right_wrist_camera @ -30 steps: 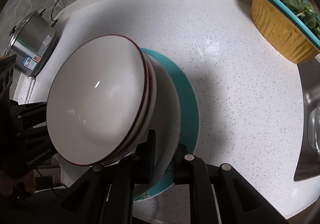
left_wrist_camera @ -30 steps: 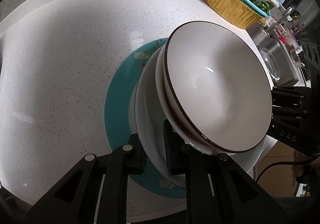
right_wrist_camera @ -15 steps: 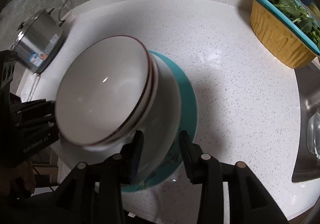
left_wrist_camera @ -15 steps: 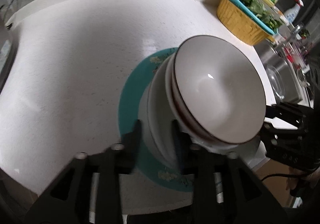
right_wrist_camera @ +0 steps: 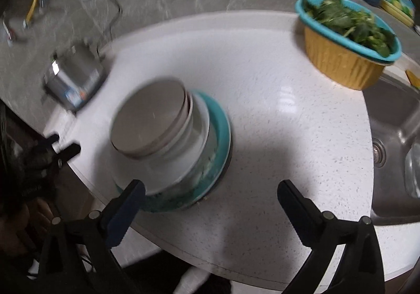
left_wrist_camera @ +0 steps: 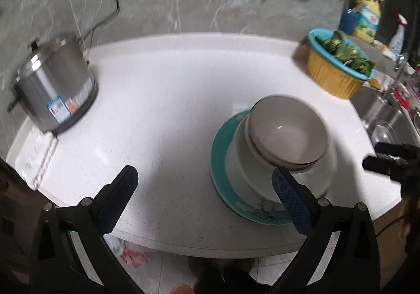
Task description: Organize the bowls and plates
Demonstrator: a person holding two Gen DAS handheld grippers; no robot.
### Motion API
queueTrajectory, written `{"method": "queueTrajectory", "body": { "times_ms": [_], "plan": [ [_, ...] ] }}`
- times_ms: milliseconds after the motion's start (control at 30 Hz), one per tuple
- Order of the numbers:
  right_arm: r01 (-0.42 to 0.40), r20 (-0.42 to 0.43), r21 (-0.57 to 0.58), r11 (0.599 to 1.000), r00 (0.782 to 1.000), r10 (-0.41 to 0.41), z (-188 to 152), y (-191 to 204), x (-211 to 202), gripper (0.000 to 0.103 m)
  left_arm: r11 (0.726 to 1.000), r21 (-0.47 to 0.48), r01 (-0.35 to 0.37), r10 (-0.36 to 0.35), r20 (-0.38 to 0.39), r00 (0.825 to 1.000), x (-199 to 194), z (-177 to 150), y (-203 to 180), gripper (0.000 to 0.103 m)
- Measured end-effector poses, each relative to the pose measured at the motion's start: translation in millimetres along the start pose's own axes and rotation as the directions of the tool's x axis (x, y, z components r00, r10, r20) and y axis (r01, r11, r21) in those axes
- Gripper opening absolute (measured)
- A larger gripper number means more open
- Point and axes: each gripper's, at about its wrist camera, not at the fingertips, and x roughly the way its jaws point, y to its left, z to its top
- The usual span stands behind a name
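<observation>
A stack stands on the white counter: a teal plate [left_wrist_camera: 219, 155] at the bottom, a white plate [left_wrist_camera: 239, 160] on it, and brown-rimmed white bowls [left_wrist_camera: 286, 131] nested on top. The stack also shows in the right wrist view, with the bowls [right_wrist_camera: 152, 121] above the teal plate [right_wrist_camera: 223, 123]. My left gripper [left_wrist_camera: 203, 181] is open and empty, pulled back in front of the stack. My right gripper [right_wrist_camera: 210, 190] is open and empty, also back from it. Each gripper shows at the edge of the other's view.
A steel rice cooker [left_wrist_camera: 52, 89] sits at the counter's left. A yellow basket of greens [left_wrist_camera: 338, 68] stands at the back right. A steel sink [right_wrist_camera: 396, 136] lies to the right. The counter's front edge [left_wrist_camera: 210, 244] is close below the stack.
Both grippers have opened, let go of the white plate's rim and pulled back and up from the stack. The stack now rests on the counter.
</observation>
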Motion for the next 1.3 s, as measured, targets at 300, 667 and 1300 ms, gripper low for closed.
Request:
{"method": "queueTrajectory", "body": {
  "times_ms": [300, 667, 1300],
  "plan": [
    [0.006, 0.449, -0.029, 1.000, 0.894, 0.008, 13, 30, -119, 0.103, 0.988, -0.152, -0.030, 0.041, 0.070, 0.997, -87, 9, 7, 0.103],
    [-0.064, 0.537, -0.034, 0.997, 0.841, 0.072, -25, 98, -201, 0.103, 0.977, -0.193, 0.088, -0.072, 0.089, 0.993, -176, -30, 2, 0.103],
    [0.157, 0.326, -0.037, 0.987, 0.935, -0.137, -48, 85, -188, 0.103, 0.964, -0.237, -0.123, 0.122, -0.018, 0.992, -216, -55, -61, 0.103]
  ]
}}
